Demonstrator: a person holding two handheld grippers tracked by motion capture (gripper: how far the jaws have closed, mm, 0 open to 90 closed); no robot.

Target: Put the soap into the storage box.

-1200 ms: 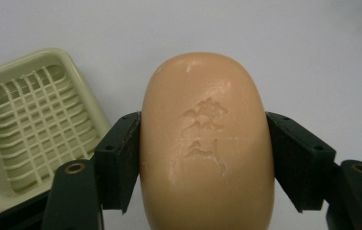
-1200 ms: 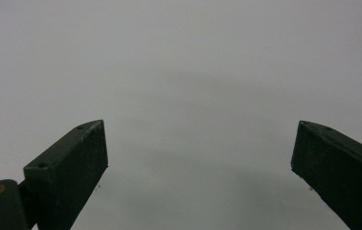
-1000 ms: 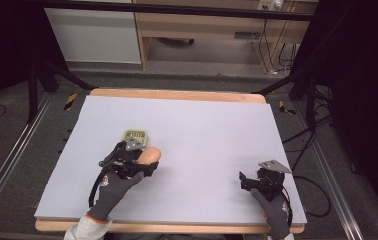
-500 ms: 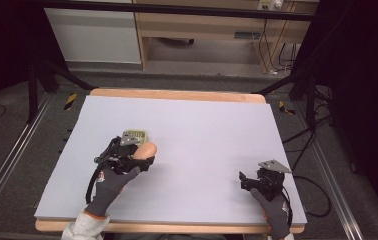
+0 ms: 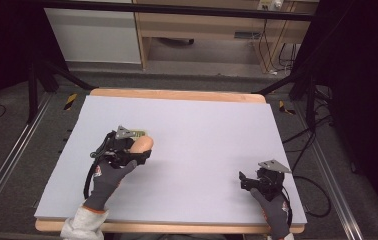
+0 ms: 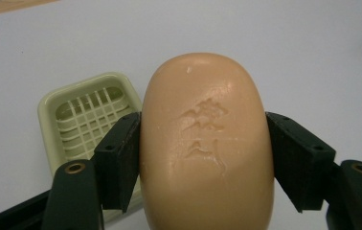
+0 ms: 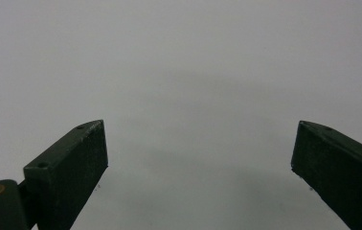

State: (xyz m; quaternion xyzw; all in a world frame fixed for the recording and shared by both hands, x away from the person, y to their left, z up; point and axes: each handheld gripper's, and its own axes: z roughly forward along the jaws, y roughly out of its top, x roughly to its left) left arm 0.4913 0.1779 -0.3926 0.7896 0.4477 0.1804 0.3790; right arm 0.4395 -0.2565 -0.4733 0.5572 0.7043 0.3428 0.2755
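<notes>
the left gripper has its two black jaws pressed flat against the long sides of a peach-coloured bar of soap, which sits square between them with its stamped face up. from the high view the same left gripper is over the left half of the table, the soap poking out past the jaws toward the middle. just beyond and to the side of it lies a pale green soap dish with a slotted grid floor, flat on the table and with nothing in it; whether the soap is touching the dish rim i can't tell from here.

the right gripper rests near the front right corner, well apart from all this, jaws spread wide with nothing between them; its own view gives the right gripper over bare grey surface.

i'd say the step is getting the soap into the dish. to do it well, i'd keep the squeeze steady since soap is slick, swing it across until it is centred over the grid, line its long side with the dish's long side, lower it until it bears on the slats, and only then let the jaws part.

counting up: one bar of soap, one dish, two grippers, two gloved hands.
</notes>
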